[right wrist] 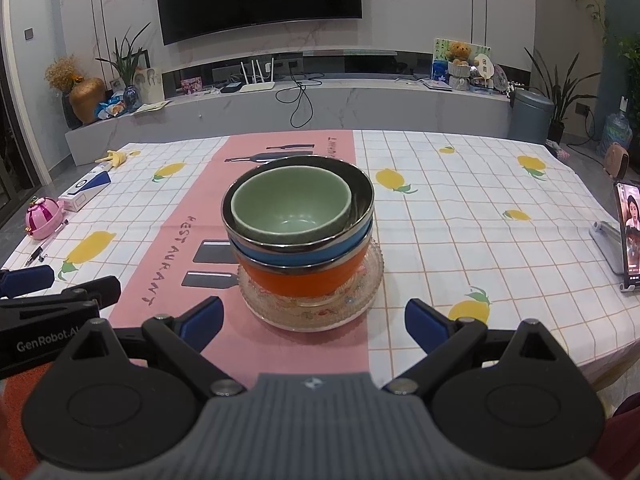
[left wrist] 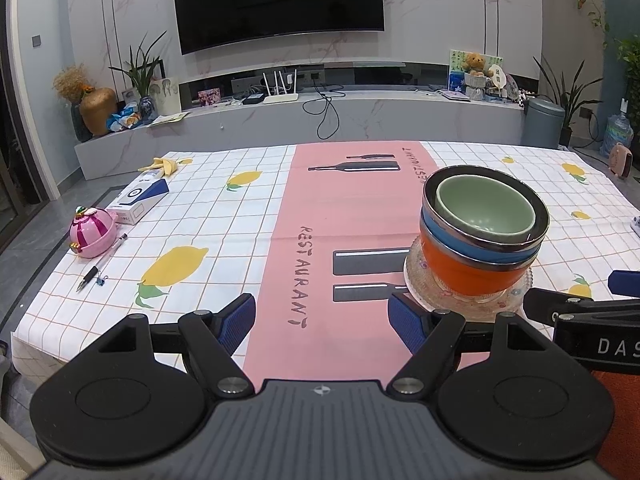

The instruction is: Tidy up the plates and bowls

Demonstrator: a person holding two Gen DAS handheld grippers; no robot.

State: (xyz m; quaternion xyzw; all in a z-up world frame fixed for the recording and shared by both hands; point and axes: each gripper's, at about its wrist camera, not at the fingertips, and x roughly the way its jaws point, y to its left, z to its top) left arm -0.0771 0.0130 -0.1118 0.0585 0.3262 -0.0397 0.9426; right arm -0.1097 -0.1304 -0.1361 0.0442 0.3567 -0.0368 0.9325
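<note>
A stack stands on the pink strip of the tablecloth: a green bowl [right wrist: 291,211] nested in a blue steel-rimmed bowl [right wrist: 304,255], inside an orange bowl [right wrist: 298,280], on a clear glass plate [right wrist: 316,312] over a white plate. The stack also shows in the left wrist view, with the green bowl [left wrist: 486,210], the orange bowl [left wrist: 464,276] and the glass plate [left wrist: 448,300]. My right gripper [right wrist: 314,322] is open and empty, just in front of the stack. My left gripper [left wrist: 322,320] is open and empty, to the left of the stack.
At the table's left edge lie a pink toy pot [left wrist: 93,232], a pen [left wrist: 102,262], a white-blue box [left wrist: 140,198] and a banana peel [left wrist: 162,165]. A phone on a stand [right wrist: 626,236] is at the right edge.
</note>
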